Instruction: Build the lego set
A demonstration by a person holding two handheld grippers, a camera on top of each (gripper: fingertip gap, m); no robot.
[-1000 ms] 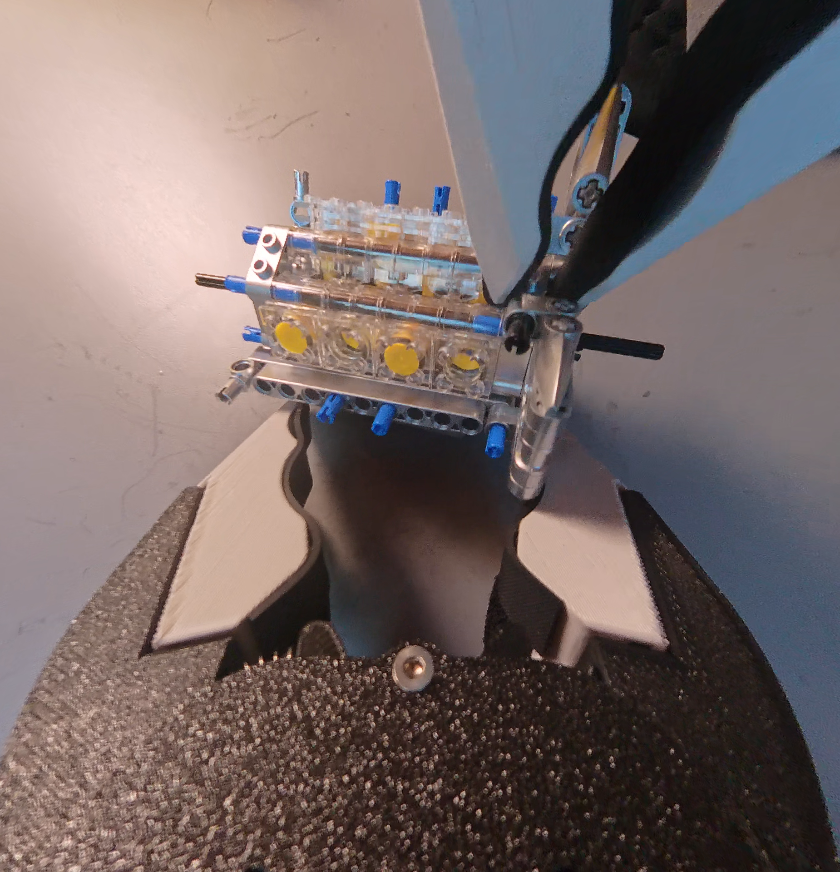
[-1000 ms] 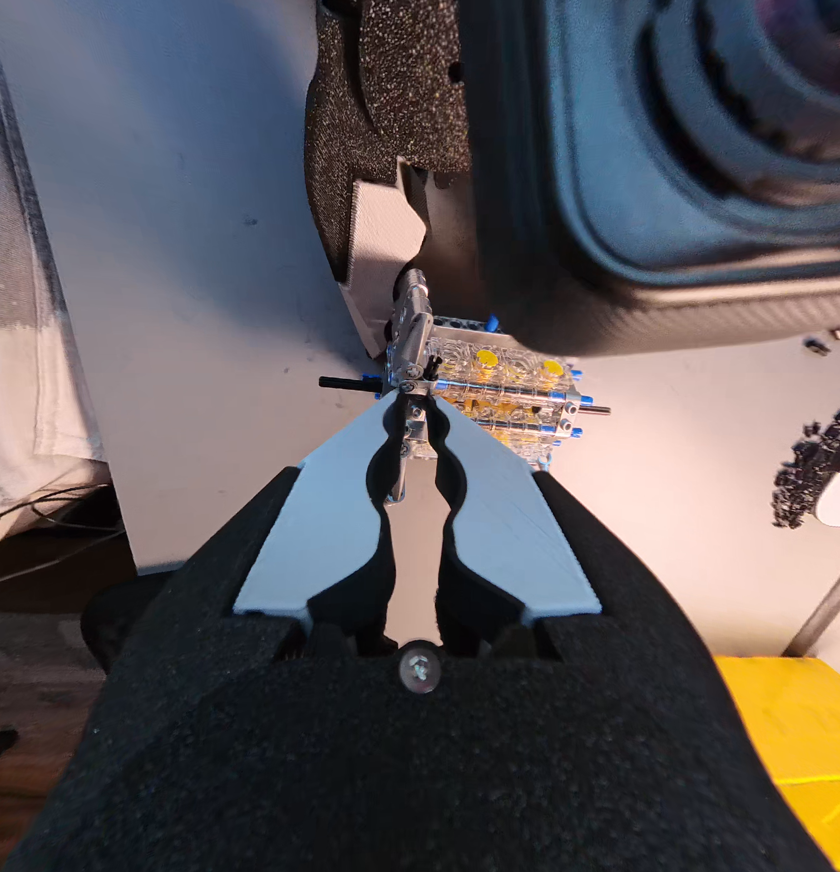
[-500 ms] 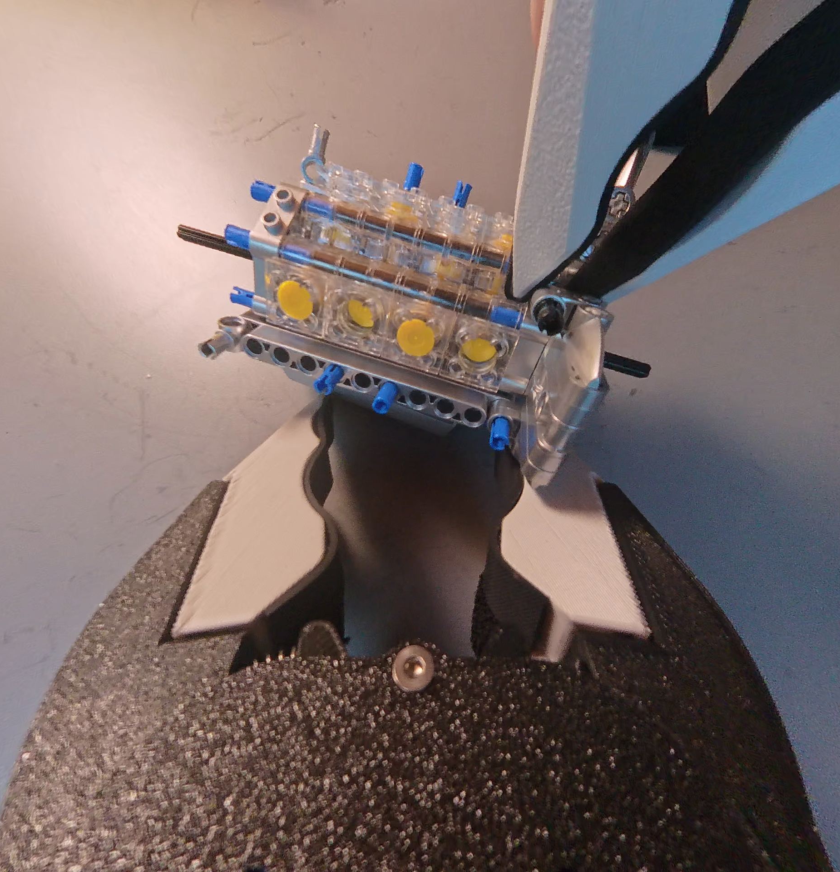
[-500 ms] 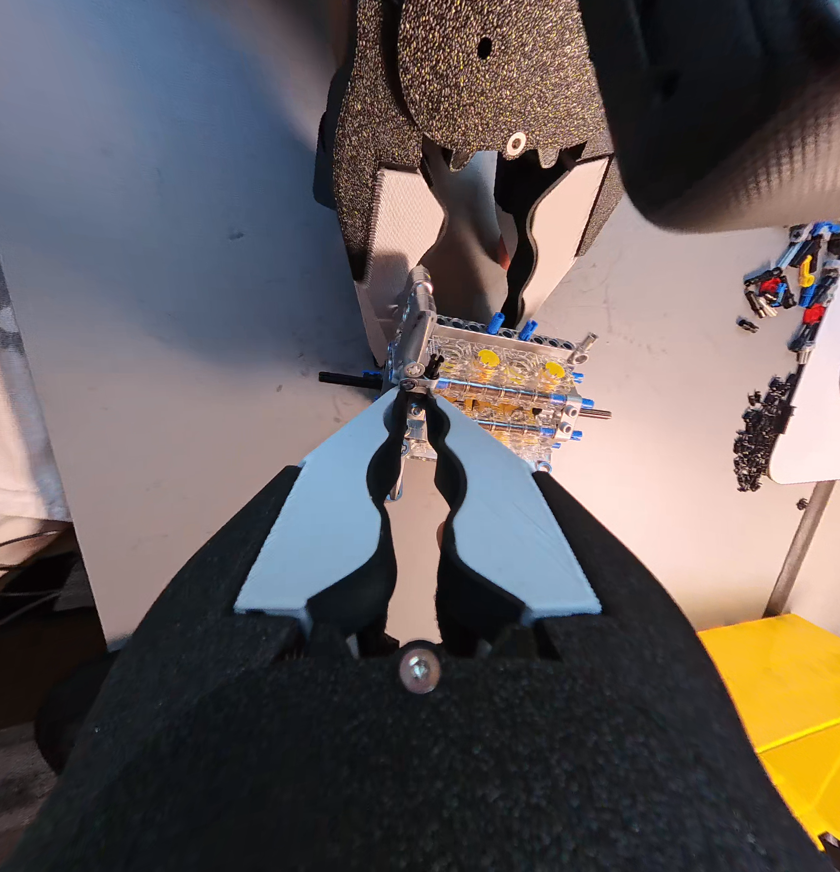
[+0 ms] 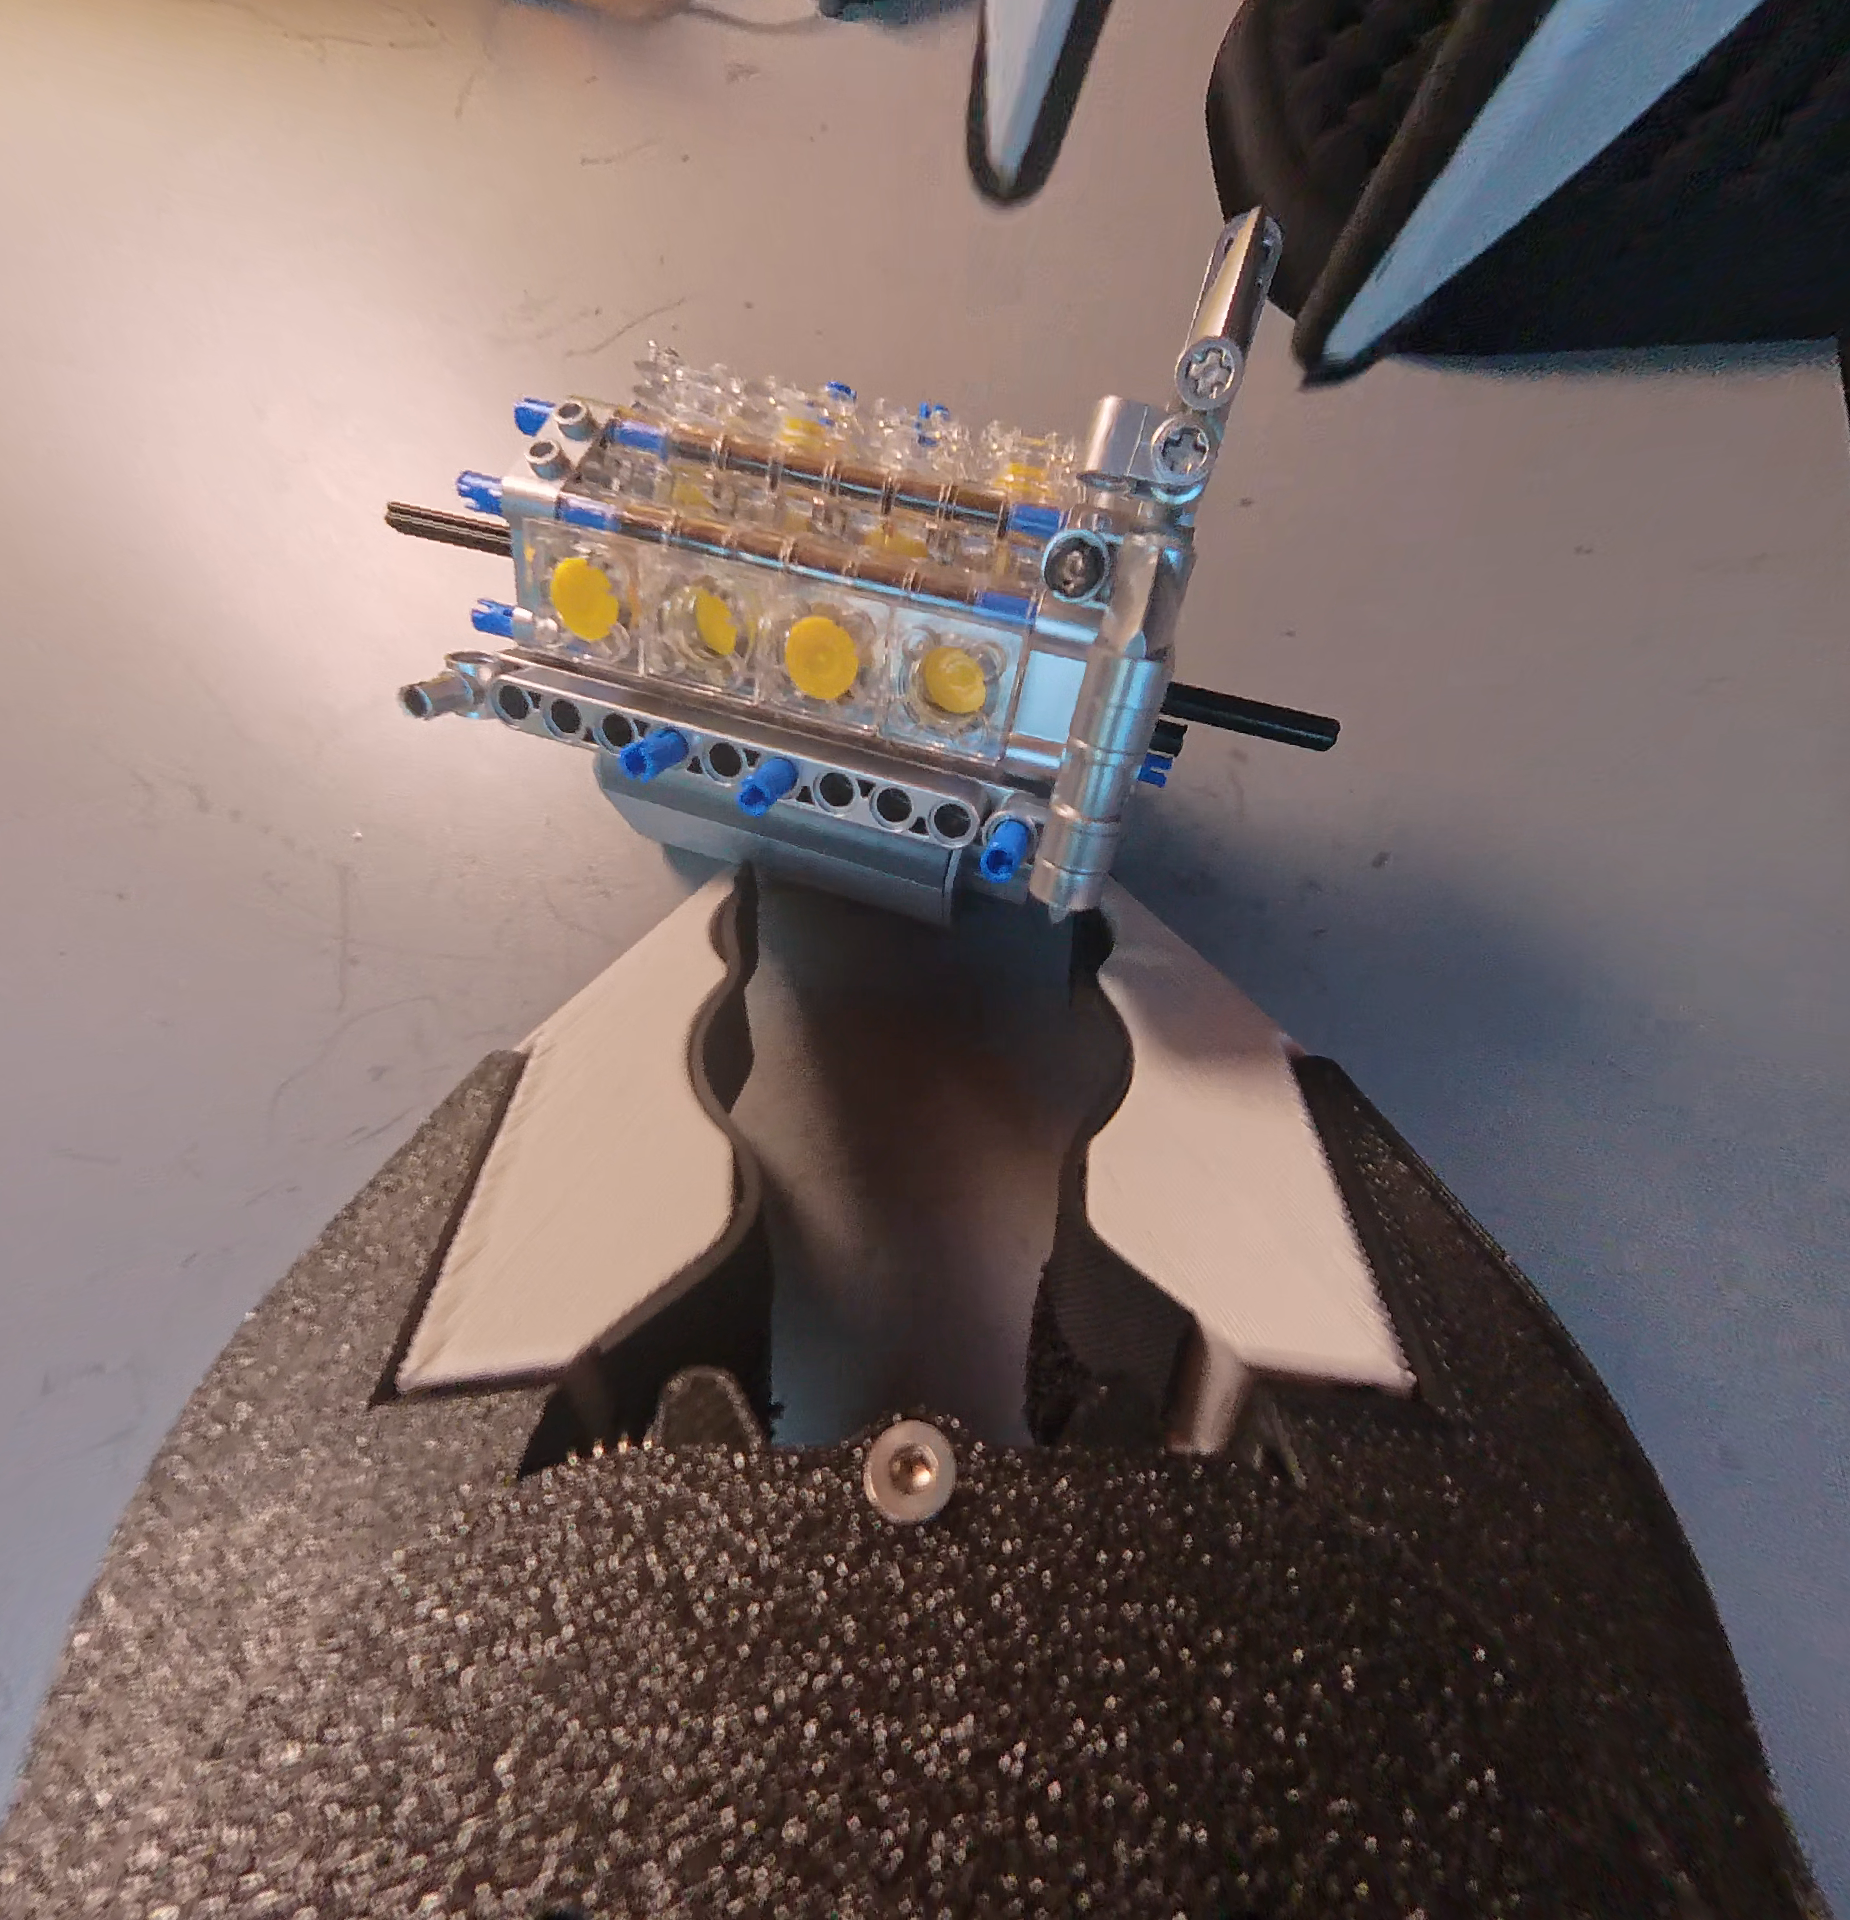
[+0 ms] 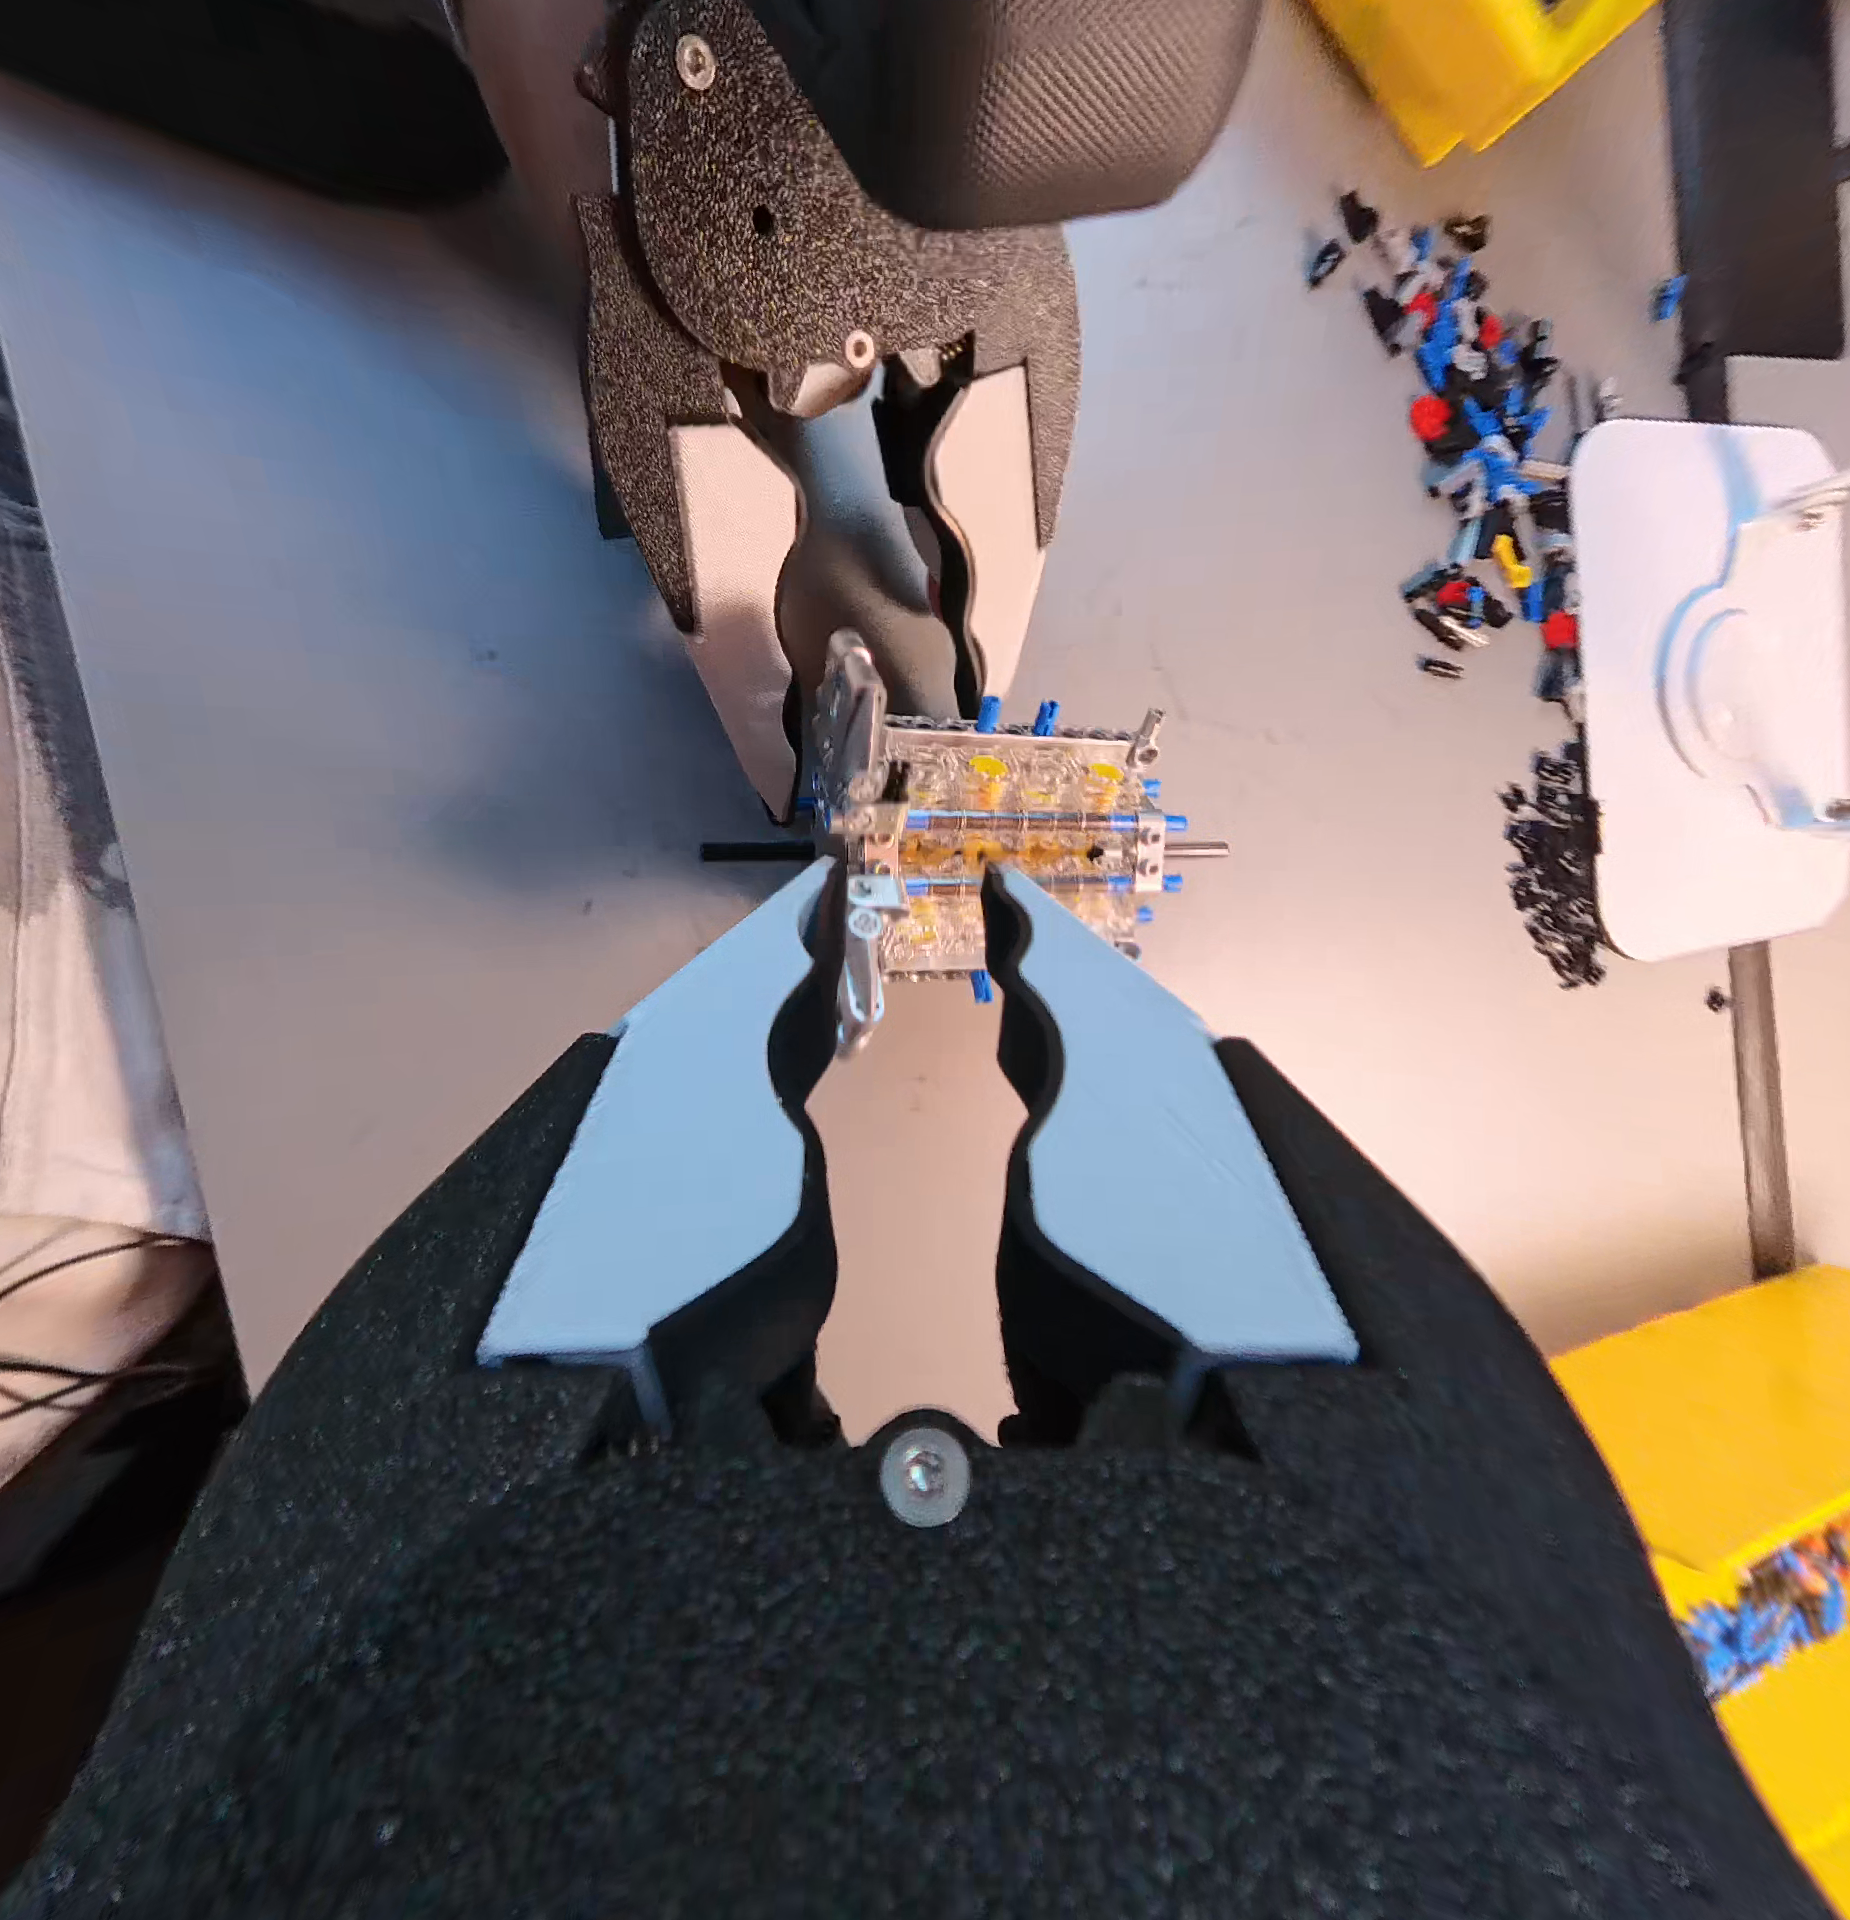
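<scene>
A pale grey counter (image 5: 225, 312), scuffed and faintly scratched, fills both views under warm light. Loose small parts (image 6: 1461, 416) lie scattered at its right side beside a white plate (image 6: 1721, 686). Yellow bins (image 6: 1752, 1455) stand at the right edge, white cloth (image 6: 59, 1039) and dark cables (image 6: 38, 1340) at the left.

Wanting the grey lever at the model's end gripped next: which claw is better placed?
Right, probably. The right claw is open, its fingers straddling the grey lever; the left claw is busy gripping the engine model from underneath.
</scene>
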